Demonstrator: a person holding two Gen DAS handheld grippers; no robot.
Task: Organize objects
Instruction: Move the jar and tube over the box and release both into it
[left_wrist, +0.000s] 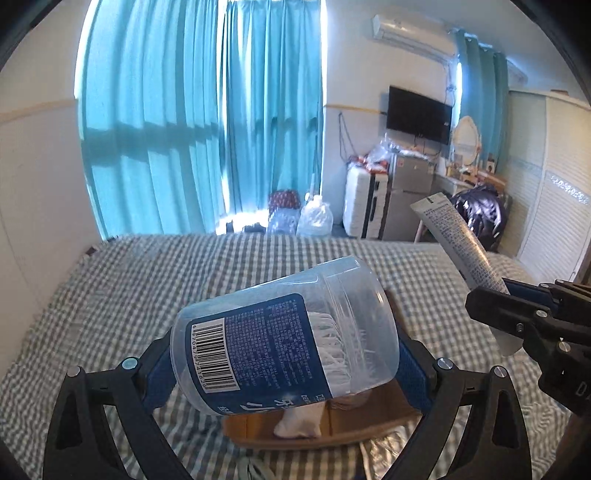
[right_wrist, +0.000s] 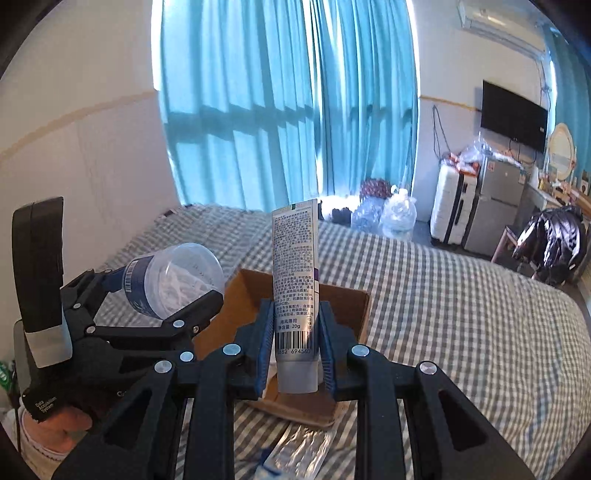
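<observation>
Left wrist view: left gripper (left_wrist: 284, 354) clamps one clear plastic jar (left_wrist: 284, 332) on its side, blue barcode label, white floss picks inside, held above one cardboard box (left_wrist: 314, 432) on the gingham bed (left_wrist: 110, 295); right gripper (left_wrist: 517, 317) at right edge grips one toothpaste tube (left_wrist: 458, 240), tilted. Right wrist view: right gripper (right_wrist: 296, 339) clenched on that one grey-white tube (right_wrist: 295, 280), upright, barcode low, over the box (right_wrist: 343, 306); left gripper (right_wrist: 155, 295) holds the jar (right_wrist: 173, 277) left of the box, one foil packet (right_wrist: 303, 446) on the bed below.

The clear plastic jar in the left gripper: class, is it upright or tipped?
Tipped. The clear plastic jar lies almost on its side between the left gripper pads, barcode label sideways, above the cardboard box.
</observation>
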